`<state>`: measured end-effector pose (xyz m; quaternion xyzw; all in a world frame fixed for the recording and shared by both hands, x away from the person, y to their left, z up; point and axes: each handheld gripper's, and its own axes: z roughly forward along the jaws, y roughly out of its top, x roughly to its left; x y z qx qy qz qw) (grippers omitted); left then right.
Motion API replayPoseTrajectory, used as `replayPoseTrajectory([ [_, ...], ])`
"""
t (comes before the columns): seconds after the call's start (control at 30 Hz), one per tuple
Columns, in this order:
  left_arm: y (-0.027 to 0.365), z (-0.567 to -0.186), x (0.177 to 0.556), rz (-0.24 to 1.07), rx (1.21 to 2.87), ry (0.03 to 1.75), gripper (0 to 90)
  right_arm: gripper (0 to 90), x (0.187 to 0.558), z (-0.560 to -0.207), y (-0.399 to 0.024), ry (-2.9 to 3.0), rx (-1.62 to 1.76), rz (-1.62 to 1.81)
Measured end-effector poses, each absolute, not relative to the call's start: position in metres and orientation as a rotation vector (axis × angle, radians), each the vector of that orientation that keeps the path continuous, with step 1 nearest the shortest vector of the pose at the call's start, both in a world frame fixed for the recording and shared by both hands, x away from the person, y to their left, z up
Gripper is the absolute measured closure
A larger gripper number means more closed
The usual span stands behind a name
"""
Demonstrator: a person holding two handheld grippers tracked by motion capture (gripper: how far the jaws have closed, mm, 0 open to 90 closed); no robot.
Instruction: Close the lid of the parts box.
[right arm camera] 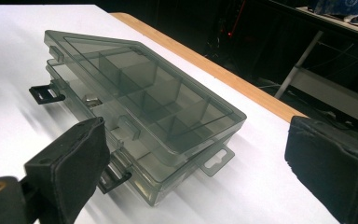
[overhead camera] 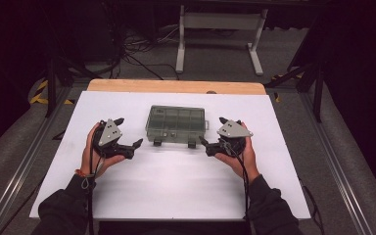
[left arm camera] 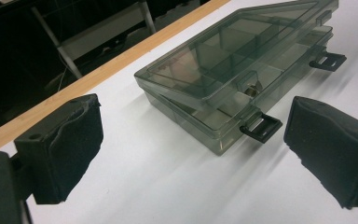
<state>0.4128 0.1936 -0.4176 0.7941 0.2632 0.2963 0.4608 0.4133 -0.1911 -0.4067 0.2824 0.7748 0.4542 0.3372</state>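
The left gripper sits on the white table top with its jaws spread wide and nothing between them. Just beyond its jaw tips, slightly toward the right-hand jaw as seen along it, lies the smoky clear plastic organiser box — close, but apart from both pads. The box's lid rests slightly raised along the near edge, not snapped down, and the two black latches hang loose at that edge: one latch lies nearest the left gripper's right-hand jaw, the other latch farther along the same side. Through the lid the dividers of several compartments show, and a small metal piece lies in one near the front edge.

The right gripper also rests on the table top, jaws wide apart and clamped on nothing. From it the box lies straight ahead and toward its left-hand jaw; that jaw's pad overlaps a corner of the box in the right gripper view, though whether it touches I cannot tell. A clear hanging tab juts from the box's end nearest this gripper.

In the high view the box lies between the two grippers, each held in a hand — left hand, right hand — with dark sleeves behind
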Motion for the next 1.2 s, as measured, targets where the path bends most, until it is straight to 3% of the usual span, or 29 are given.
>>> replayPoseTrajectory([
  [1.2, 0.214, -0.417, 0.392, 0.767, 1.976, 0.630, 5.1, 6.6, 0.390, -0.405, -0.219, 2.021, 0.722, 1.145],
])
